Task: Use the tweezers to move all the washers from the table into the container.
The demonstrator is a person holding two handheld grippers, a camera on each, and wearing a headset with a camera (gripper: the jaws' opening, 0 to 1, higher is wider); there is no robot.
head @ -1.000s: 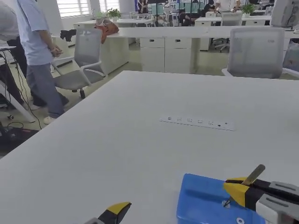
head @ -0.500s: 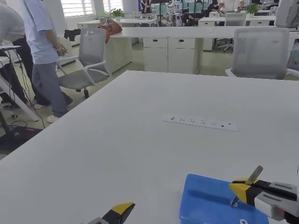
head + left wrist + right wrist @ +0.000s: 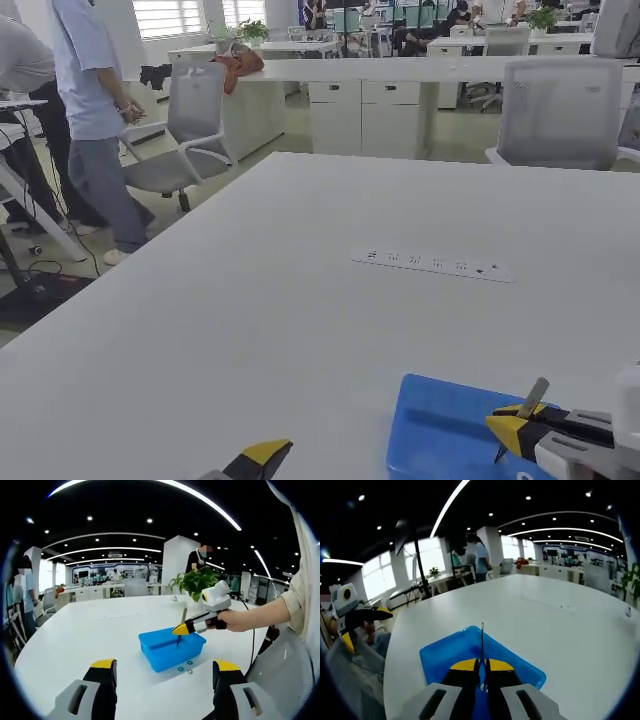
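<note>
**A:** What has changed in the last second?

**B:** The right gripper has sunk a little and drawn back toward the person. The tweezers went with it, so their point now dips lower over the blue container. Part of that shift is only the headset moving. The left gripper has hardly stirred.

**A:** And what does that mean for the job?

**B:** I'd judge it's a drop-off, either about to happen or just finished. The point is too fine to tell whether a washer sits in it.

**A:** How do the jaws stand?

**B:** The right jaws are clenched on the tweezers, almost together, with only the thin shaft between them. It runs straight up ahead of them, and the container lies directly beneath and in front. The left jaws are spread wide, grasping nothing and touching nothing.

**A:** Where are the washers?

**B:** A few washers lie on the worktop, ahead of the left jaws and between them. They are just beside the container's nearer wall, outside it, so I reckon there's picking left to do.
</note>
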